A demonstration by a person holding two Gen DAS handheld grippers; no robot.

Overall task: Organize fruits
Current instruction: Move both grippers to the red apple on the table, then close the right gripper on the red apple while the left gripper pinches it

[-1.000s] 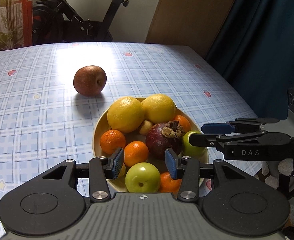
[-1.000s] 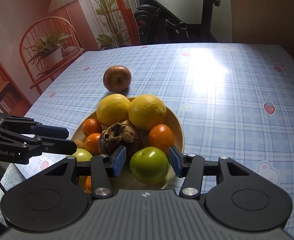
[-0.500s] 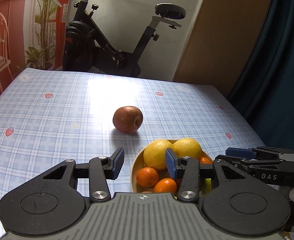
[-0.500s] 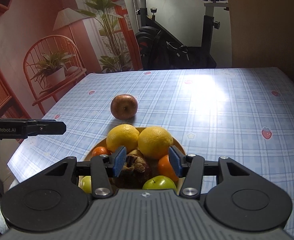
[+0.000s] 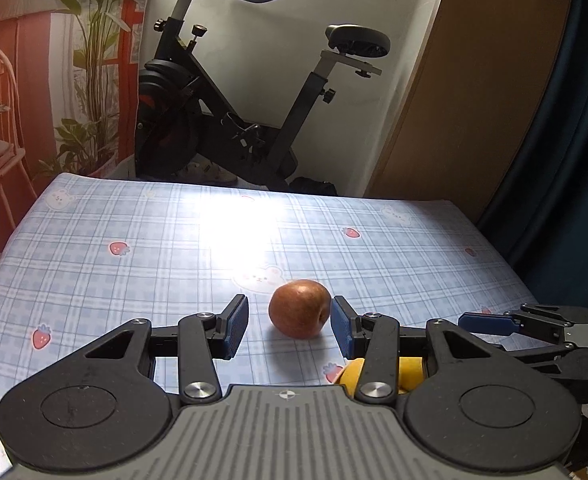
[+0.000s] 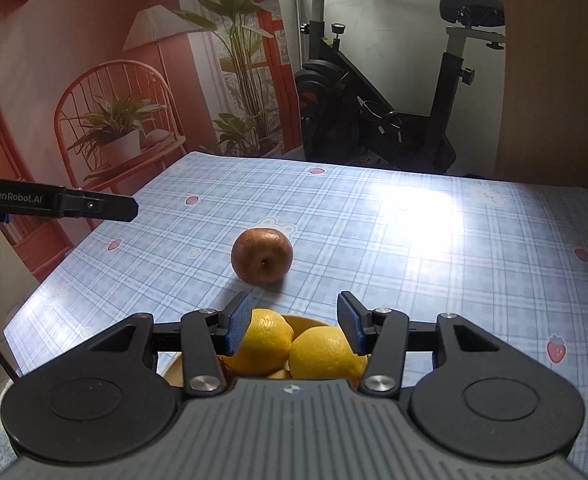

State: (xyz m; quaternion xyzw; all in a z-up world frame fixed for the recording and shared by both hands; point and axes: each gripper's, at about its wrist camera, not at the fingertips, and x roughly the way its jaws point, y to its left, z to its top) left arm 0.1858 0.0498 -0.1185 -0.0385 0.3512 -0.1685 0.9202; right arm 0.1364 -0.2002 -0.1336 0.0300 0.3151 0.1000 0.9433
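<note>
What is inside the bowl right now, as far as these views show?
In the right wrist view, two yellow citrus fruits sit in the bowl. The right gripper body covers the rest, so other contents cannot be seen. The red apple lies outside on the table.

Apple (image 6: 261, 255) on table (image 6: 434, 232), just behind bowl (image 6: 173, 374) w/ lemons (image 6: 266, 340).

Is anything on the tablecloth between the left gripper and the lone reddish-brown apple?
Nothing visible. The left gripper is open and empty, and only bare blue checked tablecloth lies between it and the reddish-brown apple. The yellow lemons in the bowl sit nearer and to the side.
</note>
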